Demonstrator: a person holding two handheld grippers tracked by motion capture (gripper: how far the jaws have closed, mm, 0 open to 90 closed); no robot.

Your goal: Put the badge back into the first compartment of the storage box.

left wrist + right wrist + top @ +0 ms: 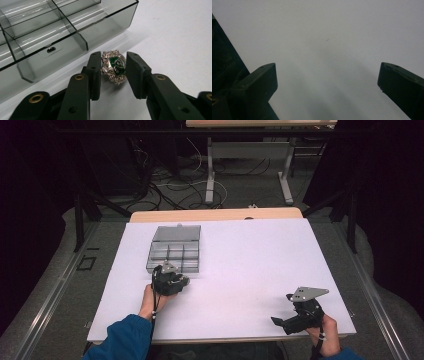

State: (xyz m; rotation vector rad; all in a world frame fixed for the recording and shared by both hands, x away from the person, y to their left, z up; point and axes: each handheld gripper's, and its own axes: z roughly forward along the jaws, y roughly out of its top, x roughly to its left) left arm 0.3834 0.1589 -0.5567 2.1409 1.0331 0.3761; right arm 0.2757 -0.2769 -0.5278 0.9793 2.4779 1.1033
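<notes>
Ornate silver ring with green enamel crest (114,67) upright between the jaws, beside open smoky-clear plastic compartment box (62,32) (compartments empty).

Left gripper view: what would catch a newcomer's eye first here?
A silver ring with a green crest sits between the left gripper's black jaws, just short of a smoky clear compartment box. In the high view, that box lies open on the white table.

A silver ring (113,67) with a green enamel crest is showing between the black left gripper (113,75) jaws. The smoky grey transparent compartment box (75,27) is sitting on a white tabletop (250,265). A blue sleeve (122,337) is showing.
</notes>
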